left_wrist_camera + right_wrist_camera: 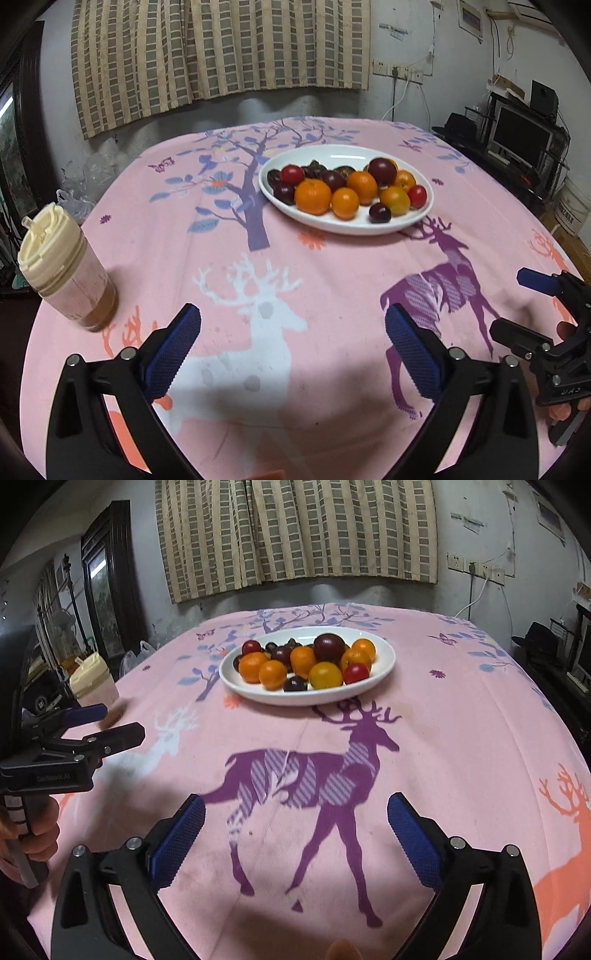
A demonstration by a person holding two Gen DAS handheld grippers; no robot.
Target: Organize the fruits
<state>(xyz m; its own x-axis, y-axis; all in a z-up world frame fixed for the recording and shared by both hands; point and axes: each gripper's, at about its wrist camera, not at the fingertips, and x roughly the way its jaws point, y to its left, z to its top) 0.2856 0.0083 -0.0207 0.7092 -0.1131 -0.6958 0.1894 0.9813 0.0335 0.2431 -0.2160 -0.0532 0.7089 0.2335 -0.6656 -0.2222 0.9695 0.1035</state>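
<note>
A white oval plate (402, 225) stands on the far half of the table, holding several orange, red, yellow and dark purple fruits (313, 195). It also shows in the right wrist view (388, 657) with the fruits (325, 675). My left gripper (293, 332) is open and empty, low over the near table, well short of the plate. My right gripper (295, 819) is open and empty, also near the front edge. Each gripper shows at the side of the other's view: the right one (517, 306), the left one (107, 722).
A jar with a cream lid (62, 266) stands on the table's left side; it also shows in the right wrist view (94, 683). A pink deer-print cloth (332, 277) covers the table. Curtains and a wall lie behind; shelves with electronics stand at the right.
</note>
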